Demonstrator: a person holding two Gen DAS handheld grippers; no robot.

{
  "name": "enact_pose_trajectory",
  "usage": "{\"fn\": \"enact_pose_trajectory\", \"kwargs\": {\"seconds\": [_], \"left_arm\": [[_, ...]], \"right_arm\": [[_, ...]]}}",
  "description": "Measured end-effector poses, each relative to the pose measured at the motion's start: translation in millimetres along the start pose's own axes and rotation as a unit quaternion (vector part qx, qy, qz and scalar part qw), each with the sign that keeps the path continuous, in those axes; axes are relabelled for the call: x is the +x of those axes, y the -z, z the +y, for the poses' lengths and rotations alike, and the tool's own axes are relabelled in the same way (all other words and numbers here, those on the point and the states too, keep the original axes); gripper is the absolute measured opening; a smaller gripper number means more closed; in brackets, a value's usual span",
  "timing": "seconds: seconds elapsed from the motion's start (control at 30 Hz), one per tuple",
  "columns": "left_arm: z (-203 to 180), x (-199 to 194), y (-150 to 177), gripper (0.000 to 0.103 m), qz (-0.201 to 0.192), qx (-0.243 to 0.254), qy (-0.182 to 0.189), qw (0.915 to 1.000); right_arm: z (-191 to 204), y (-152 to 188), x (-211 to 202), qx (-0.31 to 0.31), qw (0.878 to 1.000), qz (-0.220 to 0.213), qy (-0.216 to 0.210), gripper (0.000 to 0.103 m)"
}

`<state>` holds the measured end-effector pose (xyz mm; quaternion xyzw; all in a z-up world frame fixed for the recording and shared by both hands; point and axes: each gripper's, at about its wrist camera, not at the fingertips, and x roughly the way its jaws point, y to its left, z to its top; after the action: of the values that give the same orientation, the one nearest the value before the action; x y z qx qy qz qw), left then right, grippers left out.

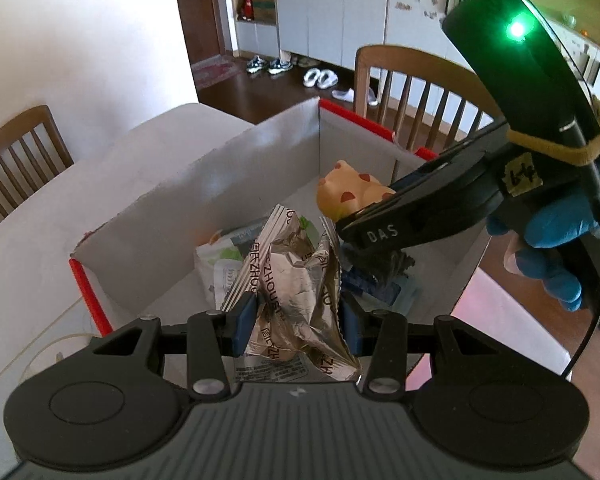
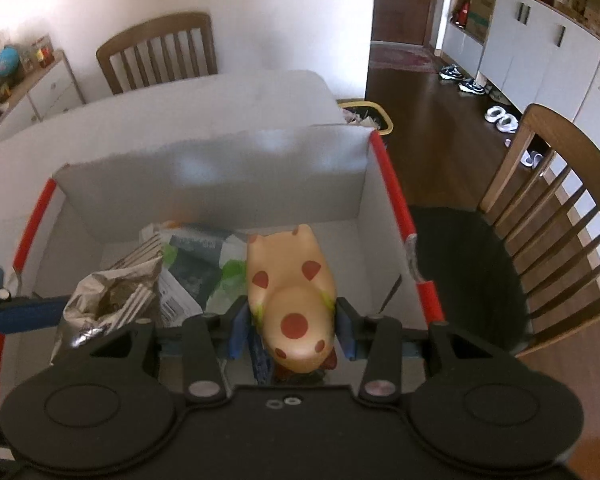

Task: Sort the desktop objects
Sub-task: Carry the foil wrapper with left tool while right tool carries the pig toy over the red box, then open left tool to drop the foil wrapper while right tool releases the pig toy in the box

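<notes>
While the left hand-held gripper (image 1: 298,322) squeezes the shiny snack bag (image 1: 296,292) and the right hand-held gripper (image 2: 292,334) squeezes the spotted toy (image 2: 290,288), both over the white box (image 2: 220,184), go low before letting go.

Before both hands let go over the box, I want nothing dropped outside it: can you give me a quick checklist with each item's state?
1. Left gripper clamps the foil wrapper: ok.
2. Right gripper clamps the spotted toy: ok.
3. Wrapper is above the box interior: ok.
4. Toy is above the box interior: ok.
5. Floor of the box free under both: not ok, packets lie there.
6. Grippers clear of each other: cannot tell.
</notes>
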<state>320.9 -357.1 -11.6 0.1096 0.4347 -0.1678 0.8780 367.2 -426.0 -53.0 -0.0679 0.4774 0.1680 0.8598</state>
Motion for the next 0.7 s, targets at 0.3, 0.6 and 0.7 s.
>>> {"fn": "enact_pose_trajectory", "kwargs": {"seconds": [0.3,0.6,0.7], "left_arm": [[0,14,3,0.043,0.024,0.014,-0.001,0.9996],[-2,20,-2,0.048,0.035,0.020,0.002,0.9992],[-1,18,-2,0.055,0.033,0.014,0.006,0.9993]], "right_arm": [[6,-1,16,-0.006,1.000,0.021,-0.001,0.044],[0,0,16,0.000,1.000,0.020,-0.006,0.047],[-1,0,14,0.003,1.000,0.019,-0.007,0.047]]}}
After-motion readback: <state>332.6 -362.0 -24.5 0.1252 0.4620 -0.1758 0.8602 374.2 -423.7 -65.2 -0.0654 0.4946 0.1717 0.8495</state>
